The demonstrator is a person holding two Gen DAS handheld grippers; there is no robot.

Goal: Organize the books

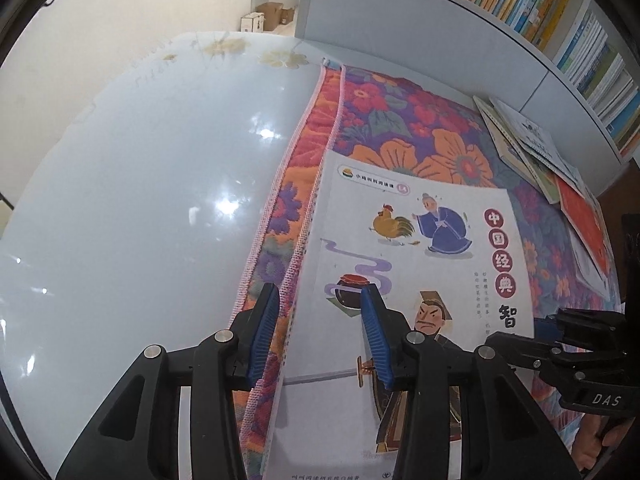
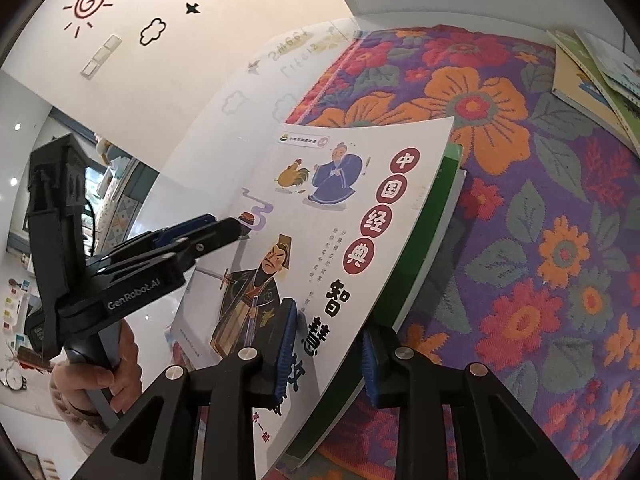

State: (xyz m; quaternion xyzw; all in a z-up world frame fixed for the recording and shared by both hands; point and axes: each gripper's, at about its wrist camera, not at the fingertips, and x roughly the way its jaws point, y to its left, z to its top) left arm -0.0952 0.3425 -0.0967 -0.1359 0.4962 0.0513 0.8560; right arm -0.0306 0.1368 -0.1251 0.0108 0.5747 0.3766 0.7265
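A white picture book [image 1: 416, 264] lies on other books on the flowered cloth [image 1: 404, 128], near its left edge. The left gripper [image 1: 320, 340] straddles its left edge, jaws narrow, not pressing. The right gripper [image 2: 328, 352] straddles its right edge likewise

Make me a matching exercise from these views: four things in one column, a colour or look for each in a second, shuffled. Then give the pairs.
Things:
1. picture book
2. book under it
3. tablecloth
4. bookshelf

Looks:
A. green edge
B. purple with orange and red flowers
C. white cover with a rooster
D. white, with a row of upright spines

Pairs: 1-C, 2-A, 3-B, 4-D
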